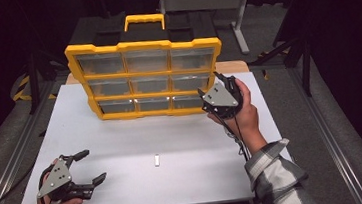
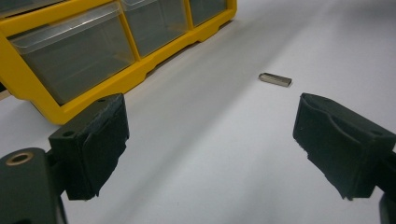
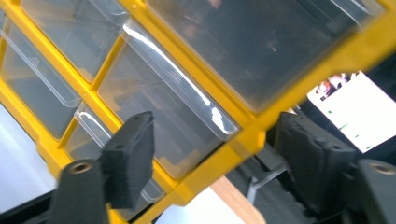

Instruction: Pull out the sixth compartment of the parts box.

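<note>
The right hand-held gripper point(image 1: 216, 85), jaws half-open, is straddling the right edge of the yellow drawer organizer point(image 1: 146, 77) standing on the desk point(image 1: 190, 171); rigid, bulky, probably top-heavy, best gripped by its frame.

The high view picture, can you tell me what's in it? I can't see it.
A yellow organizer with clear drawers stands at the back of a white table. The right hand-held gripper reaches its right edge, jaws apart. The left hand-held gripper rests open near the front left corner, and a small metal piece lies between them.
</note>
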